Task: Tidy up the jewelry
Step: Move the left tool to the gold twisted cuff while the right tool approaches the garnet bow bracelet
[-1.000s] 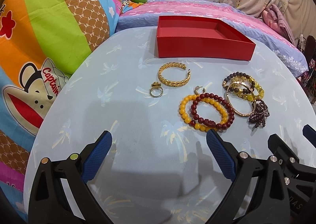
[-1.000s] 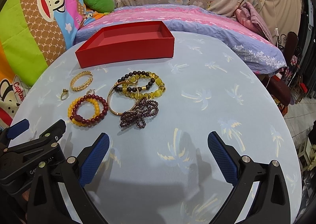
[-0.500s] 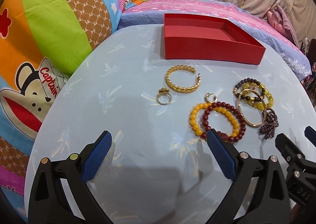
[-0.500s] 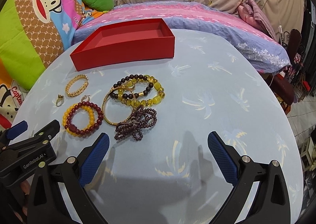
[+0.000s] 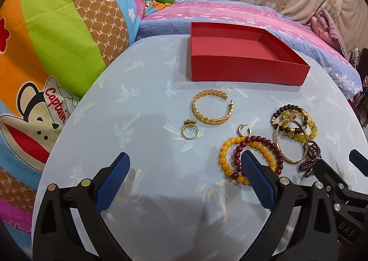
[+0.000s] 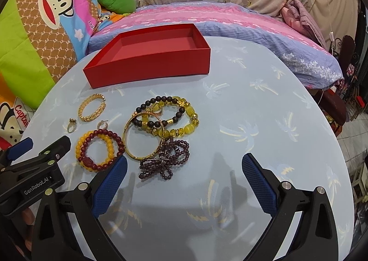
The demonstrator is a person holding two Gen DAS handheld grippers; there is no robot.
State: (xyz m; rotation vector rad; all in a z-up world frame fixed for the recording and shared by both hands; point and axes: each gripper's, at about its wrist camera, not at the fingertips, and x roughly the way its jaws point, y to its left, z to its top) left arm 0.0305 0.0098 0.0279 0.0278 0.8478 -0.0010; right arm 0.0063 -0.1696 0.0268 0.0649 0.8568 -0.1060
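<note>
- My left gripper point(image 5: 185, 174) is released, its blue-padded fingers spread wide and holding nothing, low over the near part of the round table point(image 5: 147, 136).
- My right gripper point(image 6: 184, 175) is released too, jaws wide and empty, over the near edge of the table further right.
- The red box point(image 5: 243, 70) sits open and empty at the far edge of the table, by the bed.
- A gold cuff bracelet point(image 5: 212, 108) lies just nearer than the box's left half, with a gold ring point(image 5: 190, 132) near it on its nearer left side and a small gold hoop earring point(image 5: 243, 131) to its nearer right.
- A yellow bead bracelet point(image 6: 95, 151) and a dark red bead bracelet point(image 6: 101, 149) lie overlapped; in the left wrist view my left gripper's right finger covers part of them.
- To their right is a heap: a black and yellow bead bracelet point(image 6: 170, 114) overlapping a thin gold bangle point(image 6: 143, 136), with purple beads point(image 6: 164, 159) bunched at the nearer side, touching the bangle.
</note>
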